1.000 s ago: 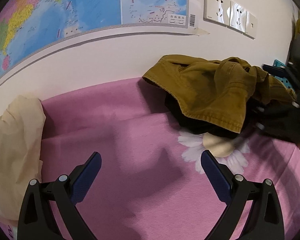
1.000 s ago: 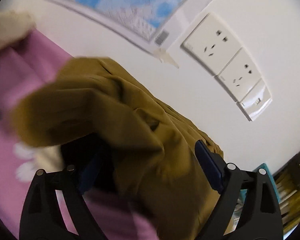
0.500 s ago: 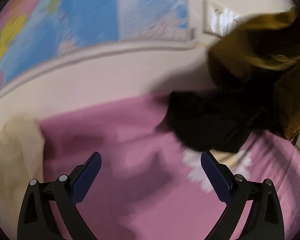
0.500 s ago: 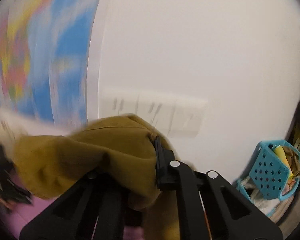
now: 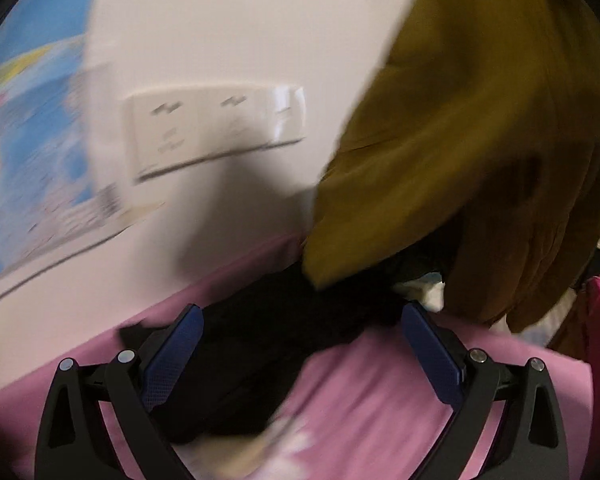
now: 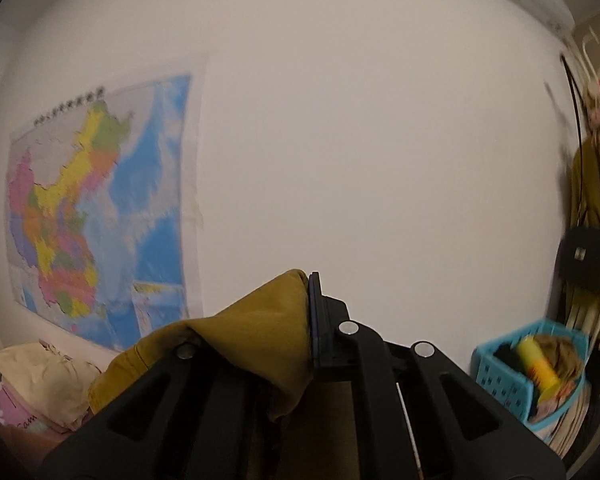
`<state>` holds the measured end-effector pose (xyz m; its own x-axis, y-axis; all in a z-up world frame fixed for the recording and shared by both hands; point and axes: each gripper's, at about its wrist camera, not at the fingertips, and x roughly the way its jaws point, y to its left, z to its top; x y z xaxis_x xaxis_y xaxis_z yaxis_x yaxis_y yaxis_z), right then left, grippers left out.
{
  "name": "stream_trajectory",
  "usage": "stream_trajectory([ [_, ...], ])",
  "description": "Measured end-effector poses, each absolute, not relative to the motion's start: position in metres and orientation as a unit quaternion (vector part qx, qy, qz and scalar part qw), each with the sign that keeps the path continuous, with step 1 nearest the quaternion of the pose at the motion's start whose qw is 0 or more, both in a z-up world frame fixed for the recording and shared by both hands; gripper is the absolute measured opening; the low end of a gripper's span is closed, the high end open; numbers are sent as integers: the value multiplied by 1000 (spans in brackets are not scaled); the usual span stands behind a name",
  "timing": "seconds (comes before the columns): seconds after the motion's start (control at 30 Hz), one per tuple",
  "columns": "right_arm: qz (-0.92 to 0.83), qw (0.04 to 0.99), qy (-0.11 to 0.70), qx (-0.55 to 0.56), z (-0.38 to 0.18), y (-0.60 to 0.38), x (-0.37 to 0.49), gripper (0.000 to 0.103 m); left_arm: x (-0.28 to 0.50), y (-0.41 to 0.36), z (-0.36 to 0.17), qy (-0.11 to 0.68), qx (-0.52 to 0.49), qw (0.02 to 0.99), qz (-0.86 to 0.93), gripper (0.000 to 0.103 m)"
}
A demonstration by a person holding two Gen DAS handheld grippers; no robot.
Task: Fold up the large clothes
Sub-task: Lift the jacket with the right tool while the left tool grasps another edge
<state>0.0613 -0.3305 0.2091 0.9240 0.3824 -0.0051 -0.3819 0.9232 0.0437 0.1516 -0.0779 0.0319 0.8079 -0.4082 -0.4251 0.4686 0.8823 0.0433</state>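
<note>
A mustard-brown garment (image 5: 480,152) hangs in the air at the right of the left wrist view, lifted above the pink bed sheet (image 5: 380,392). My right gripper (image 6: 304,320) is shut on a bunch of this garment (image 6: 260,340) and holds it high, facing the wall. My left gripper (image 5: 300,360) is open and empty, low over the sheet, with a black garment (image 5: 268,344) lying between and just beyond its fingers. The view is blurred by motion.
A map poster (image 6: 96,208) and wall sockets (image 5: 216,128) are on the white wall behind the bed. A cream cloth pile (image 6: 48,376) lies at the left. A blue basket (image 6: 532,372) with items and a hanging black bag (image 6: 586,256) are at the right.
My right gripper has closed on the mustard garment and lifted it off the black one, up toward the wall. My left gripper has swung right toward the black garment.
</note>
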Motion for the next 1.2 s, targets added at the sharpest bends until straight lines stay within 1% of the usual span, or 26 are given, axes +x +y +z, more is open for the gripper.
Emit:
stream_trajectory([
  [0.1,208,978,-12,27,223,-337,40,4,150,-107,39,164,87,949,-253,96],
  [0.17,209,977,-20,30,227,-340,29,4,155,-130,38,156,90,951,-252,94],
  [0.2,211,977,-22,30,228,-341,23,4,157,-139,37,163,89,948,-258,77],
  [0.23,208,977,-22,28,228,-342,18,4,159,-149,37,169,92,947,-258,62],
  [0.27,209,977,-20,30,226,-344,14,4,169,-158,37,184,90,947,-249,26],
  [0.3,208,978,-15,28,225,-347,9,4,175,-161,40,194,79,944,-254,2],
  [0.37,197,980,-11,25,224,-356,-1,4,184,-159,53,201,44,944,-259,0],
  [0.57,194,980,-30,44,244,-388,-42,4,161,-113,146,106,-20,964,-243,0],
  [0.7,209,974,-70,49,268,-398,-86,4,116,-73,212,23,-45,973,-225,0],
  [0.83,216,972,-84,43,286,-401,-123,4,48,-31,264,-32,-46,980,-193,0],
  [0.87,215,972,-86,38,288,-401,-131,4,48,-20,272,-38,-50,980,-189,0],
  [0.97,228,970,-78,29,289,-396,-147,4,-15,16,303,-73,-52,981,-170,0],
  [1.07,269,960,-74,32,284,-383,-168,4,-96,32,319,-98,-25,987,-121,0],
  [1.1,283,956,-75,34,282,-380,-174,4,-114,40,316,-101,-19,989,-108,0],
  [1.17,313,946,-73,40,278,-373,-184,4,-163,50,328,-113,-11,991,-77,0],
  [1.2,333,940,-70,39,276,-367,-190,4,-173,51,327,-111,-4,992,-62,0],
])
